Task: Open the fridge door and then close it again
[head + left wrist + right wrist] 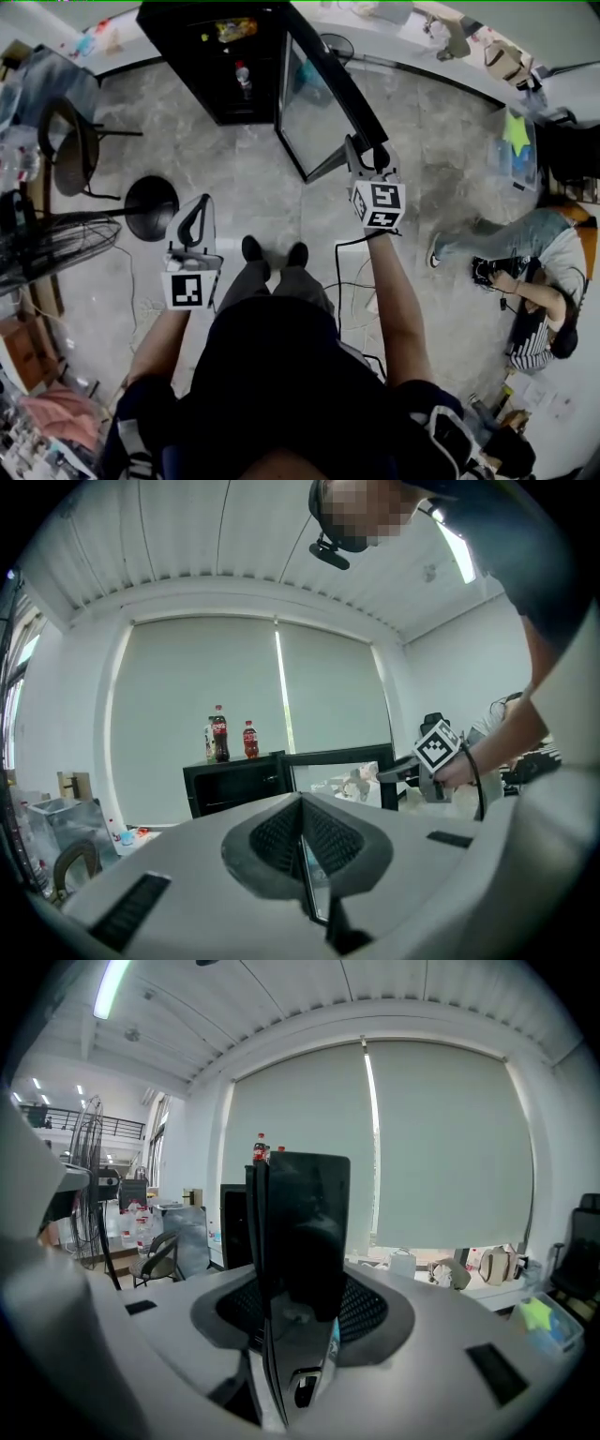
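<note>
Starting closest in: got the left tongs (pixel 200 208) at 9 o'clock in the head view, pinched fully together on nothing, hanging over the floor (pixel 234 169). Doesn't look needed for this job.

Moving out to 2 o'clock, got the right tongs (pixel 366 157) clamped on the free edge of the fridge door (pixel 319 117). Can see the dark door edge sitting right between the pads in the right gripper view. Found the door swung wide, standing out roughly square from the front of the black fridge (pixel 211 70) at 11 o'clock.

Reading the step: looks like the opening half is done, or near enough, with the closing half up next. Calls for keeping that clamp on and walking the edge back round its arc toward the cabinet front. No yanking straight in, and no letting go before getting it flush.

Counting up: one fridge, one door, two tongs. Spotted two colas on the fridge top in the left gripper view, a taller bottle (pixel 219 735) and a shorter bottle (pixel 250 741) just beside it. Maybe something pale next to them, too small to call. Further out, counted one standing fan (pixel 52 248) at 9 o'clock, one chair (pixel 70 155) at 10, and one other person (pixel 539 281) sitting on the floor at 3 o'clock, well apart from the door.
</note>
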The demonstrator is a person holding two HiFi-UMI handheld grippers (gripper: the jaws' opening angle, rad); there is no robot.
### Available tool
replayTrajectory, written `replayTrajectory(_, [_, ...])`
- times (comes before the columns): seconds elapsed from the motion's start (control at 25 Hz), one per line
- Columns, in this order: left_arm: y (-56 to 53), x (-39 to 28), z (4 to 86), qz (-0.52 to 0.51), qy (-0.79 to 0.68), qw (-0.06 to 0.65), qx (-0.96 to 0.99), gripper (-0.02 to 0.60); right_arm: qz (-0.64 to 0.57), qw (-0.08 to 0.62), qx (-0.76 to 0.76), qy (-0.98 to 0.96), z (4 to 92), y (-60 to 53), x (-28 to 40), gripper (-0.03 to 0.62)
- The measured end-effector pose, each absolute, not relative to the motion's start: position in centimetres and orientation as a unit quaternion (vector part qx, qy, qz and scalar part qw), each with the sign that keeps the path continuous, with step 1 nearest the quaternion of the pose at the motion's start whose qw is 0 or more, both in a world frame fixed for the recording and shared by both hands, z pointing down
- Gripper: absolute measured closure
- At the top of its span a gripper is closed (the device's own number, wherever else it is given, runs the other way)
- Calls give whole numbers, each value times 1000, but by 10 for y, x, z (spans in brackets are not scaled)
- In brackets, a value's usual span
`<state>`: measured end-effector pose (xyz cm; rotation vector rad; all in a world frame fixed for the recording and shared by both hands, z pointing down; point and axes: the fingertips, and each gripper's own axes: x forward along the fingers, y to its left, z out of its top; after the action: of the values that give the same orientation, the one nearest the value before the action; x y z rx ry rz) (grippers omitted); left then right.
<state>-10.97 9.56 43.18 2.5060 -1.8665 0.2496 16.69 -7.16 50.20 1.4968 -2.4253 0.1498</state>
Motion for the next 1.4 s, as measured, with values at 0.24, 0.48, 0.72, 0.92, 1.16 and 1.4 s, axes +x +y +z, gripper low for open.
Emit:
replayTrajectory(0.24, [84,-116,423,56,-566,-9,822,560,51,145,516,-843,503,-82,177,385])
replayTrajectory(0.48, [70,-106,423,53,-540,-4,840,560,50,146,508,-848,501,-95,196,384])
replayTrajectory(0.72, [55,-85,421,62,-545,-11,836,559,45,141,496,-856,501,-112,222,381])
replayTrajectory(0.92, [27,-56,415,64,-575,-9,816,559,38,142,468,-871,497,-134,247,379])
replayTrajectory(1.16, [-5,-15,413,69,-599,-8,797,560,37,145,437,-887,497,-173,276,375])
replayTrajectory(1.4, [-26,22,410,76,-616,-14,784,560,30,146,409,-900,498,-208,302,368])
